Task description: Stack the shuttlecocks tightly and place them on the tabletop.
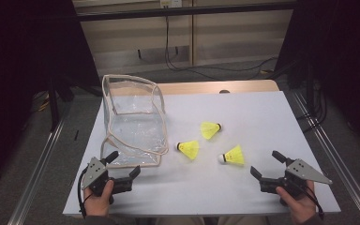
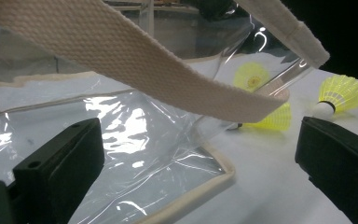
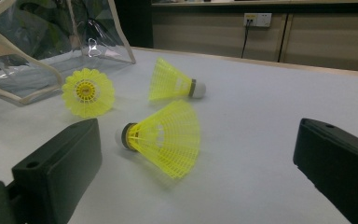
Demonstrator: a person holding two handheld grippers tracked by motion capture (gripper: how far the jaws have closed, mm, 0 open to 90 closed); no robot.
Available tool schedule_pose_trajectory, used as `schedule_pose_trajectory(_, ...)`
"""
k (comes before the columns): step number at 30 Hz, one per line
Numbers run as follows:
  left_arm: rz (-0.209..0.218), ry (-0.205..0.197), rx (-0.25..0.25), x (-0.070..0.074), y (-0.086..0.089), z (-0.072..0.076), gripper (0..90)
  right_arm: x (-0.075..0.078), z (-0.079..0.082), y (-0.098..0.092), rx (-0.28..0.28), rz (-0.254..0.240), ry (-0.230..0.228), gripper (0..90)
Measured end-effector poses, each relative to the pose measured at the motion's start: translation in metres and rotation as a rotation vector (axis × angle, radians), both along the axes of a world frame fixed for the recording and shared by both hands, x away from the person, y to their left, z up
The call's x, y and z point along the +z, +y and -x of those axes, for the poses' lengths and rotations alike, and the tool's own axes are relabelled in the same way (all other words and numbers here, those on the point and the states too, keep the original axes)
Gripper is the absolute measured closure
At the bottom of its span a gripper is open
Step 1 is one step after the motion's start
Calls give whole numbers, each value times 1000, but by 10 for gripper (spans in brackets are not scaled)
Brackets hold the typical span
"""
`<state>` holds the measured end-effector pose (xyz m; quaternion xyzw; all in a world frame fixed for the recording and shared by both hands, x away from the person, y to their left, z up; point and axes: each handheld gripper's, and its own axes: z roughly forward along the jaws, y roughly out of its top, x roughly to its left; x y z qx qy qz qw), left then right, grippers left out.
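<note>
Yellow plastic shuttlecocks, three of them, lie loose on the white table sheet (image 1: 262, 122) right of centre. Nearest shuttlecock (image 1: 232, 156) lies on its side just ahead of the right gripper (image 1: 268, 165); middle shuttlecock (image 1: 189, 149) sits just beside the clear bag (image 1: 133, 123); far shuttlecock (image 1: 210, 129) is a bit behind them.

Hidden/unclear: in the left gripper view the middle shuttlecock (image 2: 271, 117) is partly behind the bag's cream strap (image 2: 135, 60), and the far shuttlecock (image 2: 251, 77) shows only through the clear plastic. Bag top is cut off there. Whether the bag's mouth is open I can't tell.

View differences: the right gripper view looks straight into the skirt of the middle shuttlecock (image 3: 88, 92), and shows the nearest shuttlecock (image 3: 165, 137) white cork end on the left, with a mesh pattern the high view is too small to resolve. High view gives the whole layout and both hands.

Left gripper (image 1: 124, 163): jaws apart, nothing between them, at the bag's near edge. Right gripper: jaws apart, gripping nothing, nearest shuttlecock ahead of the gap, no contact.
</note>
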<state>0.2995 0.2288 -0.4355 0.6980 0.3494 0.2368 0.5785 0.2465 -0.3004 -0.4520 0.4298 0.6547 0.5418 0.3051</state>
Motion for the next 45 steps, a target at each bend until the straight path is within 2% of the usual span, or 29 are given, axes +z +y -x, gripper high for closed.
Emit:
schedule_pose_trajectory(15, 5, 23, -41, 1, -12, 0, 13, 2, 0, 1, 11, 19, -14, 9)
schedule_pose_trajectory(23, 14, 43, -74, 2, -27, -1, 12, 2, 0, -1, 9, 18, -15, 9)
schedule_pose_trajectory(26, 10, 43, -82, 2, -30, -1, 13, 3, 1, -1, 13, 20, -14, 9)
schedule_pose_trajectory(30, -17, 45, -103, 2, -37, -1, 14, 3, 1, 0, 13, 20, -21, 9)
schedule_pose_trajectory(34, -15, 71, -107, 1, -41, -2, 13, 2, -1, 0, 19, 22, -15, 9)
schedule_pose_trajectory(35, -30, 69, -114, 1, -43, -2, 13, 2, -2, 0, 17, 27, -12, 9)
schedule_pose_trajectory(39, -26, 76, -123, 1, -49, 0, 12, 3, -4, 1, 19, 27, -14, 10)
schedule_pose_trajectory(44, -42, 81, -128, 2, -55, 2, 7, 7, -4, 1, 18, 34, -36, 13)
schedule_pose_trajectory(45, -31, 83, -125, 2, -57, 2, 6, 7, -4, 0, 18, 33, -34, 13)
